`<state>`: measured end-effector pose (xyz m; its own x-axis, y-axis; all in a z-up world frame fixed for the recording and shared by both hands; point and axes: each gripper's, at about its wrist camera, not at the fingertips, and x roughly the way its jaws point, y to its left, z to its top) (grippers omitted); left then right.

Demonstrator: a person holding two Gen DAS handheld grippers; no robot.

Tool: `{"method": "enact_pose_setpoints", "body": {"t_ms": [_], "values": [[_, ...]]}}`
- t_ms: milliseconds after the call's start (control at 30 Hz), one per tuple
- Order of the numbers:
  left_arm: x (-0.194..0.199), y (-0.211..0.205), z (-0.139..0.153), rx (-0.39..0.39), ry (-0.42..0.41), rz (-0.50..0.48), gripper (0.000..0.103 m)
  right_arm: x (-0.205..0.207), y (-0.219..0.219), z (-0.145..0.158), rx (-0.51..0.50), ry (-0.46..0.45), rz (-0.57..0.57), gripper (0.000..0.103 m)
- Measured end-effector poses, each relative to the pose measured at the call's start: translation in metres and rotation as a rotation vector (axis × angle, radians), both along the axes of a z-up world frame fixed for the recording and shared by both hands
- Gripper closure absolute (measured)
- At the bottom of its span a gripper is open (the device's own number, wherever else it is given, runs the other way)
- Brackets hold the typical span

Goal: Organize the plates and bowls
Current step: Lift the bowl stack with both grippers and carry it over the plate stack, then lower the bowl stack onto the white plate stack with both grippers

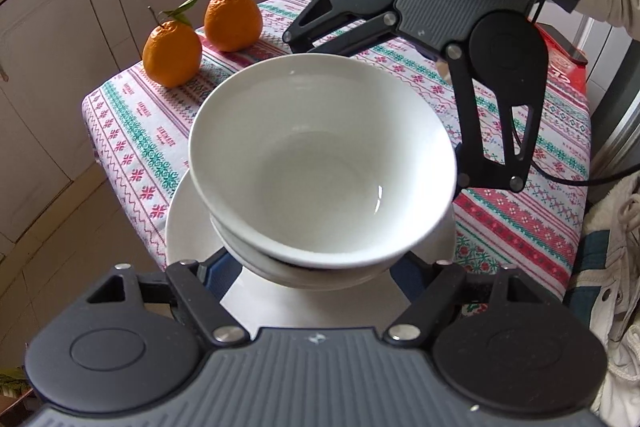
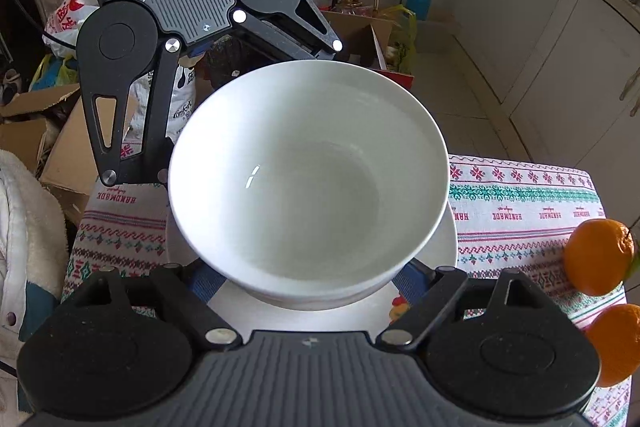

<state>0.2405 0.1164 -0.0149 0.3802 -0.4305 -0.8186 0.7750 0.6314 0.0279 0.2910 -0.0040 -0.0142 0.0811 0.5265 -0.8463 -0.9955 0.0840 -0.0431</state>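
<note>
Seemingly both tools are set to cradle one stack between them. At the upper left of the left wrist view, two oranges sit near the corner of the cloth-covered worktop, well apart from the crockery and outside the job.

At the centre, a white plate lies under a lower bowl, with an upper bowl nested in it and tilted. The upper bowl is empty, clean and glossy; the plate carries only the bowls. Whether the plate rests on the worktop or overhangs its edge is hard to tell.

The left tool comes in from the bottom of the frame, its blue fingers passing on either side of the lower bowl's base, above the plate. From the upper right the right tool straddles the opposite side in the same way, probably so the smooth stack cannot slip. For both tools the wide rim hides the pads, so it cannot be told whether they press or merely bracket the bowl.
</note>
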Motion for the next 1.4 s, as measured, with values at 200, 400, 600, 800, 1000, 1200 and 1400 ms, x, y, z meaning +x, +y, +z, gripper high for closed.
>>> {"method": "enact_pose_setpoints", "body": {"t_ms": [200, 400, 600, 800, 1000, 1200, 1400], "values": [[0.002, 0.001, 0.001, -0.005, 0.004, 0.005, 0.023, 0.009, -0.001, -0.001, 0.016, 0.043, -0.016, 0.013], [0.002, 0.003, 0.001, -0.006, 0.006, 0.006, 0.023, 0.015, -0.008, -0.002, 0.028, 0.068, -0.024, 0.013], [0.003, 0.002, 0.000, -0.004, 0.005, 0.010, 0.023, 0.016, -0.008, -0.003, 0.028, 0.067, -0.029, 0.012], [-0.007, 0.000, 0.002, 0.004, -0.039, 0.025, 0.010, 0.011, -0.009, -0.004, 0.050, 0.080, -0.043, 0.000], [-0.025, -0.001, -0.002, 0.042, -0.088, 0.062, 0.010, -0.001, -0.020, -0.001, 0.060, 0.049, -0.086, 0.000], [-0.044, 0.004, 0.004, 0.004, -0.143, 0.165, 0.008, -0.019, -0.034, 0.010, 0.068, 0.005, -0.152, 0.000], [-0.070, 0.000, 0.008, -0.027, -0.266, 0.290, 0.002, -0.041, -0.042, 0.014, 0.064, -0.068, -0.289, 0.000]]}}
